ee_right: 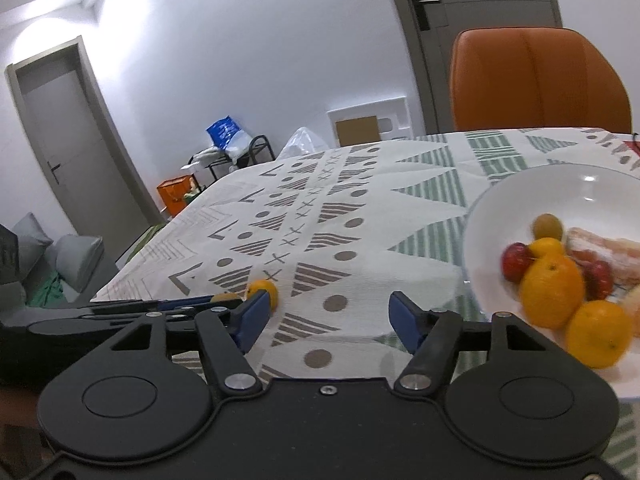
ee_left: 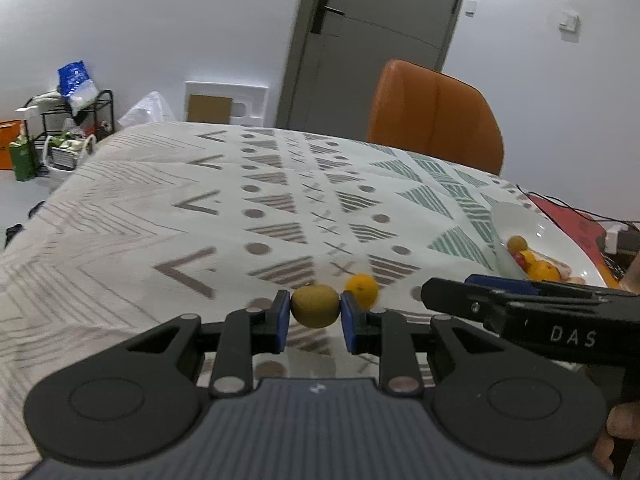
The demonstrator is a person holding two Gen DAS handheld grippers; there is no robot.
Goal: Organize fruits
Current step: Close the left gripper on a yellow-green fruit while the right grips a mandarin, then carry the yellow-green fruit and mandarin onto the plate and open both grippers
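Note:
My left gripper (ee_left: pixel 315 317) is shut on a round yellow-green fruit (ee_left: pixel 315 306), held just above the patterned tablecloth. A small orange (ee_left: pixel 362 290) lies on the cloth just beyond it, also in the right wrist view (ee_right: pixel 265 290). My right gripper (ee_right: pixel 326 316) is open and empty over the cloth, left of a white bowl (ee_right: pixel 520 188). The bowl holds oranges (ee_right: pixel 552 290), red fruits (ee_right: pixel 516 261), a yellow-green fruit (ee_right: pixel 547 226) and pale pieces. In the left wrist view the bowl (ee_left: pixel 520 216) is at right, behind the right gripper's body (ee_left: pixel 520 312).
An orange chair (ee_left: pixel 434 120) stands at the table's far side. A red mat with cables (ee_left: pixel 576 224) lies at the table's right end. A rack with bags (ee_left: pixel 68 120) and a door are beyond the table.

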